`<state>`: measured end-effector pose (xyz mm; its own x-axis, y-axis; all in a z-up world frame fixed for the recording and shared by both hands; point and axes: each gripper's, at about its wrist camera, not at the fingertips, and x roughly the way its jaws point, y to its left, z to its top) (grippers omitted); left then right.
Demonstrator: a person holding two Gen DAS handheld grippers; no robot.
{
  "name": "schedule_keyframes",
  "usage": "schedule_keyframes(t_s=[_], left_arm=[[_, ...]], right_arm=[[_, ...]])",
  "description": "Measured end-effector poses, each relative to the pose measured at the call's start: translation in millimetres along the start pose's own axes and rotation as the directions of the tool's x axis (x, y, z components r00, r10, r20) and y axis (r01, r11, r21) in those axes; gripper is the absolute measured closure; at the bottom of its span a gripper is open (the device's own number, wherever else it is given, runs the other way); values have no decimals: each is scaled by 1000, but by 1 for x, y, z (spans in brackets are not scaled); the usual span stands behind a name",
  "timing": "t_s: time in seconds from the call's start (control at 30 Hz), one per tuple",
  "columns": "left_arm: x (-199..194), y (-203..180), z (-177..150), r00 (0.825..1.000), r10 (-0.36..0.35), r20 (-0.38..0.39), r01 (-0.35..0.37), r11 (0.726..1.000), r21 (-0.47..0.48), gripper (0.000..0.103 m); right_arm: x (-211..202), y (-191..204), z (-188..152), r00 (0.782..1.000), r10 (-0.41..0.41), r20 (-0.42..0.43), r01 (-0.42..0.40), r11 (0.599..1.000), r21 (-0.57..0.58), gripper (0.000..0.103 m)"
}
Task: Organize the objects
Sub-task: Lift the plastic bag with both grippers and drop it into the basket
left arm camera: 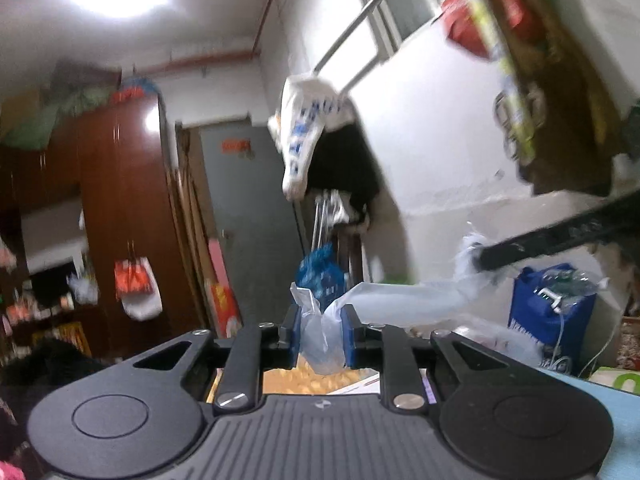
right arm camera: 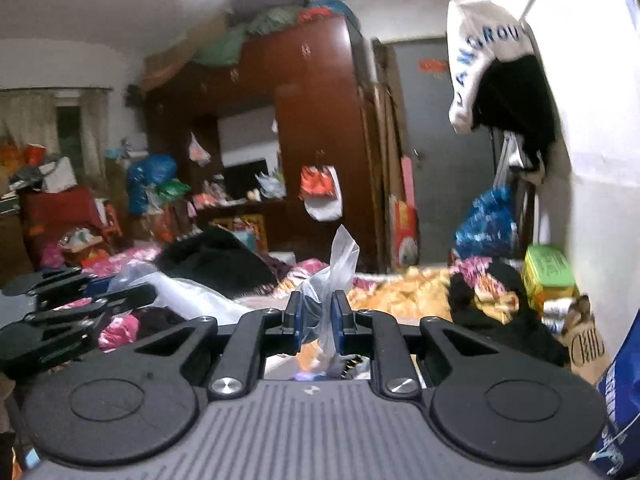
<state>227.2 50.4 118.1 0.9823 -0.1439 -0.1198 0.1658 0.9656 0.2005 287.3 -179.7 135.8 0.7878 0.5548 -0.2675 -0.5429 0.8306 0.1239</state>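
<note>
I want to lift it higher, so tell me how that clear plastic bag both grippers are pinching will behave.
The clear plastic bag looks floppy: it crumples between the left gripper fingers and sags across toward the right gripper. Probably light, since the film is thin and see-through. It may slip, as only bunched film is pinched.

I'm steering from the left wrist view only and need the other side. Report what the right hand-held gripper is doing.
Observer: The right hand-held gripper is shut on a clear plastic bag.
Operator: Say what lies beyond it.
Observer: A bed piled with clothes, a black garment among them.
Operator: Locate my left hand-held gripper from there.
Observer: It shows at that view's left edge.
</note>
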Motion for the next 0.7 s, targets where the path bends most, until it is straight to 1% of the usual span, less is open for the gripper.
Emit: schedule_keyframes(t_s=[0.07,0.1,0.17,0.2,0.23,0.27,0.3,0.37,0.4,0.43,0.47,0.53,0.63,0.67,0.7], left_arm=[[23,4,-8,999,4,-45,-4,1000,-14,79],[30,5,-12,998,10,-58,-11,1000,-18,79],[36,9,-18,997,11,-74,-14,999,-35,78],[39,10,-22,997,15,-76,-19,999,-46,69],[40,12,-26,996,31,-80,-34,999,-42,51],[46,12,-28,992,60,-112,-64,997,-31,39],[49,13,-29,988,80,-132,-85,996,-30,25],[40,16,-31,992,82,-91,-87,995,-46,25],[33,19,-30,994,78,-73,-83,994,-66,20],[26,21,-29,996,73,-61,-78,993,-89,13],[19,22,-27,996,73,-49,-78,992,-103,11],[1,23,-25,997,69,-19,-71,989,-128,2],[-20,25,-26,998,46,31,-40,981,-191,0],[-24,27,-27,998,41,39,-31,976,-215,0],[-23,26,-27,998,41,41,-30,973,-227,0]], right_arm=[[12,-5,-7,1000,-7,-24,7,1000,8,86],[22,-6,-11,999,-11,-36,12,1000,3,86],[27,-7,-20,999,-21,-46,21,1000,-2,86],[33,-7,-25,998,-34,-47,34,999,-7,85],[31,-7,-27,997,-47,-55,47,999,-9,75],[28,-9,-31,996,-59,-69,58,998,-15,55],[26,-10,-34,995,-79,-63,78,997,-20,48],[6,-11,-32,994,-100,-32,100,995,-23,40],[0,-12,-31,996,-86,-19,86,996,-14,35],[-6,-13,-31,997,-79,-10,79,997,-3,18],[-11,-14,-30,996,-85,0,85,996,5,0],[-19,-15,-28,996,-82,20,82,997,2,0],[-35,-14,-32,997,-39,65,40,999,-5,0],[-37,-14,-33,997,-33,69,33,999,-3,0],[-35,-13,-33,998,-30,53,30,1000,2,0]])
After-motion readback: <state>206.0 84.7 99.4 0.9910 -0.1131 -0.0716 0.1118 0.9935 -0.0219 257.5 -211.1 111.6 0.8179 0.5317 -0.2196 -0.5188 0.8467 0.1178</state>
